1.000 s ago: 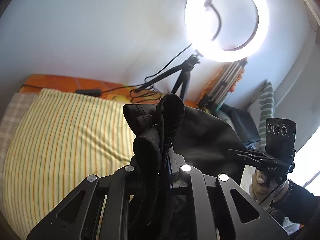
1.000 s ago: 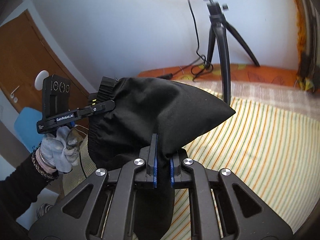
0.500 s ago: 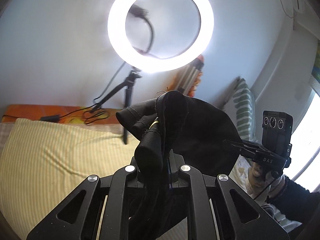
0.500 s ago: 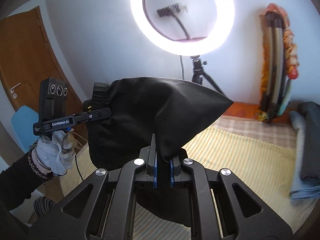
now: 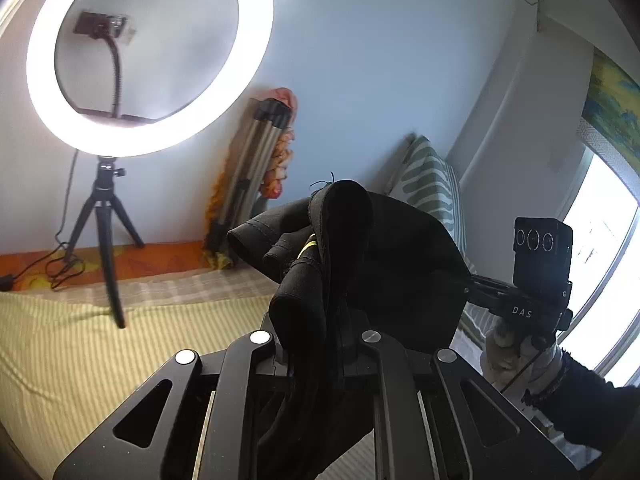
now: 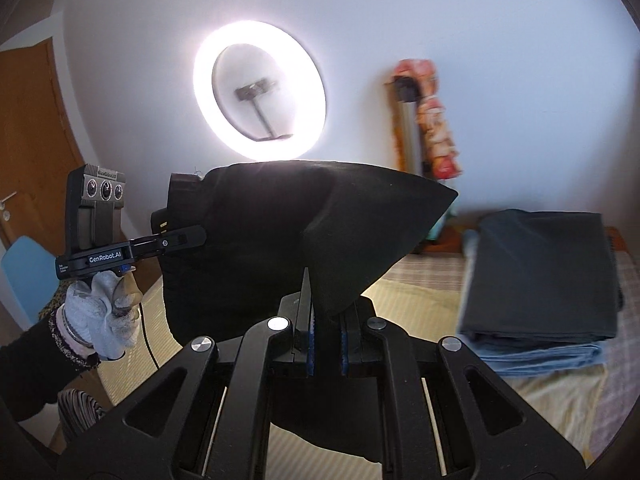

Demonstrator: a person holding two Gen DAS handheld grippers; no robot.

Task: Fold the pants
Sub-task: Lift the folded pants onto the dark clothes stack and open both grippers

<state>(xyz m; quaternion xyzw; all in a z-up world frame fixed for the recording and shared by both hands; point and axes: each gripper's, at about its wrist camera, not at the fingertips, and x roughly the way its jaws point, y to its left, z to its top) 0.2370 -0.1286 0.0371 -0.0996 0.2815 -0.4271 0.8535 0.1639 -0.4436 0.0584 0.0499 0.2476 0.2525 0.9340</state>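
Between its clenched fingers, the left gripper [image 5: 320, 344] is pinching a bunched edge of the black pants [image 5: 380, 264], holding them aloft. Across from it, the right gripper [image 6: 324, 340] is gripping another edge, the fabric spreading between them above the striped bedspread [image 5: 80, 352]. Behind them a ring light [image 6: 259, 90] is glowing, and folded clothes [image 6: 536, 284] are sitting stacked at the right.

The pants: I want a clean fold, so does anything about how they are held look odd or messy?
Yes. The black pants hang in the air between both grippers, and at the left gripper the cloth is bunched into thick rolls with loose threads sticking up, not flat. The right gripper pinches a smoother fold.
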